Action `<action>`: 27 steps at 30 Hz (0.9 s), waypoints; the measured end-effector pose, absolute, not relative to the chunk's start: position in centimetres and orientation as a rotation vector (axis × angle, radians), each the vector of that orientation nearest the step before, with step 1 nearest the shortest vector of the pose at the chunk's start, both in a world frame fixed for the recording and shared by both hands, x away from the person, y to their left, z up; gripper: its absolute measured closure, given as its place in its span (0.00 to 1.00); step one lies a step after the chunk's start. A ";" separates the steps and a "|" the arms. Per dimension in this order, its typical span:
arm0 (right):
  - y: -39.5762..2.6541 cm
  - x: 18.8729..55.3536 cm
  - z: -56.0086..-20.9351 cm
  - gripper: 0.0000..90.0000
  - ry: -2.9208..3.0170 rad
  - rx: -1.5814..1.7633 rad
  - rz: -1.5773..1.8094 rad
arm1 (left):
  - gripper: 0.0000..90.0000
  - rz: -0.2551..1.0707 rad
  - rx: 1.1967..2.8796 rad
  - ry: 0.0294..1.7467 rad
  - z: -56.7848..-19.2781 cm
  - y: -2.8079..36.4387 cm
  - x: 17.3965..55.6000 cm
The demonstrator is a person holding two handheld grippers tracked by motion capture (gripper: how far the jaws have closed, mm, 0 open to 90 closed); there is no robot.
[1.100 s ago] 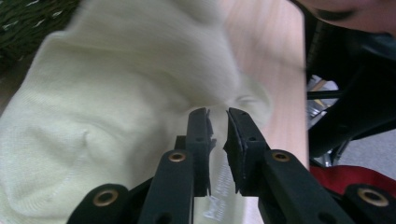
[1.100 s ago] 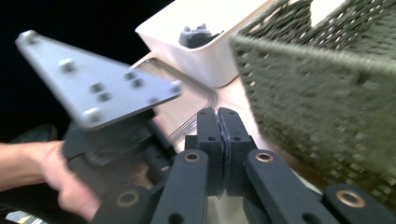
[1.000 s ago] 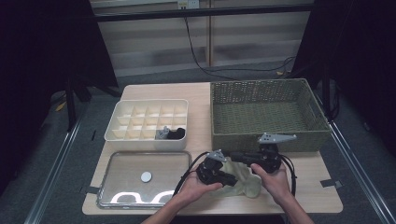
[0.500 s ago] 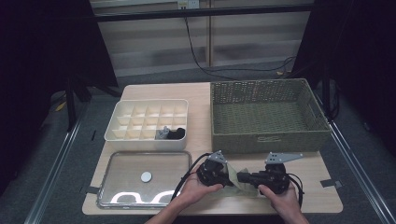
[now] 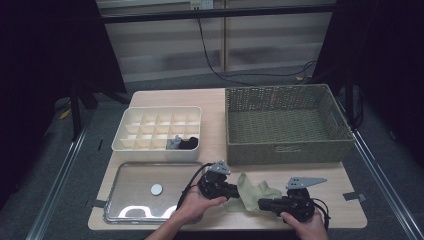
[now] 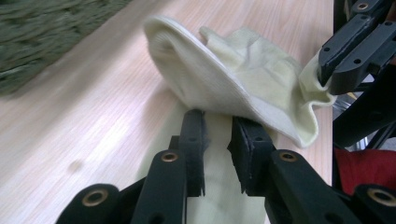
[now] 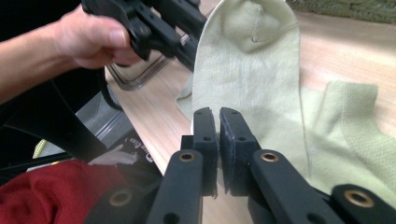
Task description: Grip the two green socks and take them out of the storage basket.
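Pale green socks (image 5: 252, 190) lie on the table (image 5: 215, 102) front, long axis running between the hands: left claw (image 5: 231, 190) pinches the near end through a narrow gap, while right claw (image 5: 262, 204), nearly closed, grips the opposite edge.

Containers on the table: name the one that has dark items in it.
The white divided organizer box, back left: dark items sit in its front right compartments. The wicker basket and the clear tray hold none.
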State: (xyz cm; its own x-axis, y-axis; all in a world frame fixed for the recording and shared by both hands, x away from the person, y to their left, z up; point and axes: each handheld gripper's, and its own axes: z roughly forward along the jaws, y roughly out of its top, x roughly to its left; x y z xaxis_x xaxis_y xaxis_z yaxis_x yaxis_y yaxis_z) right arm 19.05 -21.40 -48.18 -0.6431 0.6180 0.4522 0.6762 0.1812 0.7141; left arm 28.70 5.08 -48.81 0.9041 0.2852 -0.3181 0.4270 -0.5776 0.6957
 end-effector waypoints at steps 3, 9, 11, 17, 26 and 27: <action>-21.4 18.8 -48.3 0.90 -2.362 -1.296 -1.479 | 0.83 -0.201 2.206 0.521 -48.4 6.1 29.0; -21.6 18.5 -47.9 0.85 -2.350 -1.294 -1.512 | 0.83 -0.166 2.177 0.557 -47.8 8.4 29.4; -21.7 18.5 -47.7 0.83 -2.340 -1.301 -1.525 | 0.83 -0.184 2.147 0.572 -47.6 8.9 29.5; -21.6 19.3 -47.2 0.83 -2.342 -1.298 -1.551 | 0.84 -0.194 2.171 0.509 -47.6 8.4 28.4; -22.3 19.3 -47.6 0.84 -2.340 -1.331 -1.531 | 0.85 -0.201 2.277 0.451 -49.6 6.0 27.7; -22.4 19.3 -47.7 0.84 -2.341 -1.335 -1.525 | 0.85 -0.190 2.286 0.450 -49.5 6.0 27.7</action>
State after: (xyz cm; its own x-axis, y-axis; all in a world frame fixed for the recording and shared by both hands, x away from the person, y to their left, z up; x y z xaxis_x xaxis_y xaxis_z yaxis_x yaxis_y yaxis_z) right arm 19.32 -22.41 -47.71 -0.6276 0.6292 0.4586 0.6739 0.1440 0.7247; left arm 27.66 6.00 -49.49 0.9260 0.2606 -0.2730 0.3774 -0.6312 0.6775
